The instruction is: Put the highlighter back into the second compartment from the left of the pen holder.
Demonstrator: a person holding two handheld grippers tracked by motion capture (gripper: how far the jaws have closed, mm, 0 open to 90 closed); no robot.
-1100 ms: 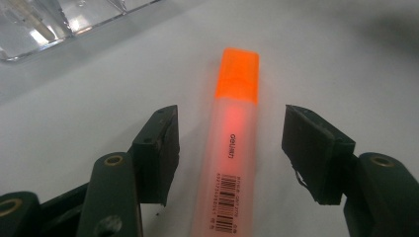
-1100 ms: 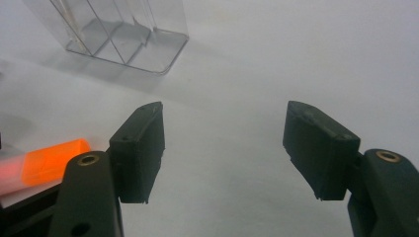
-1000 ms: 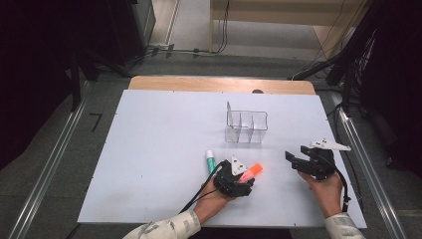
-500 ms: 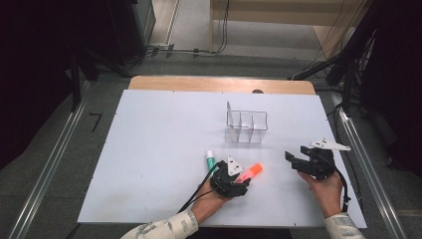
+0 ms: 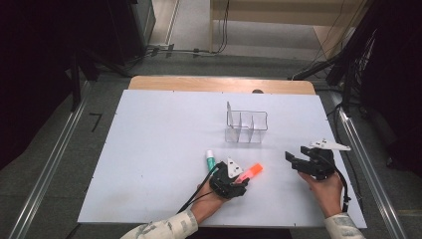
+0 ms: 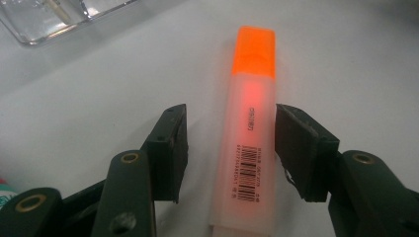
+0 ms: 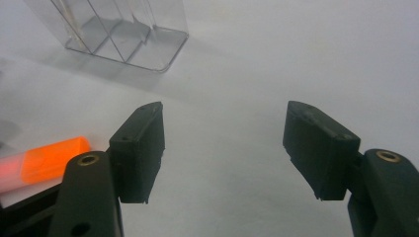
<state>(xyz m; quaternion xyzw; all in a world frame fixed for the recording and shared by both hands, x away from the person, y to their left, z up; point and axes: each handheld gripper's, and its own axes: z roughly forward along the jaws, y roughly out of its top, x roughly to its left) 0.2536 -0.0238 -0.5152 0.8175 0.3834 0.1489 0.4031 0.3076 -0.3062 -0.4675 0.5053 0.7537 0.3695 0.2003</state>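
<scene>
A person sits at a white table (image 5: pixel 149 149), one hand-held gripper in each hand. The left gripper (image 6: pixel 231 143) straddles an orange highlighter (image 6: pixel 249 143) lying flat on the table near the front edge. Its jaws have just been closing, with the highlighter between them. In the left gripper view the right pad sits at the pen's edge while a gap shows at the left pad, so the pen is not yet clamped. The right gripper (image 7: pixel 225 148) hovers off to the right, jaws spread wide on nothing. A clear plastic divided organizer (image 5: pixel 246 127) stands farther back, apart from both grippers. A green-and-white marker (image 5: pixel 210 160) lies just left of the left gripper. The step appears to be grasping the highlighter. Next, the jaws need to finish closing squarely on the barrel before lifting, likely toward the organizer.
</scene>
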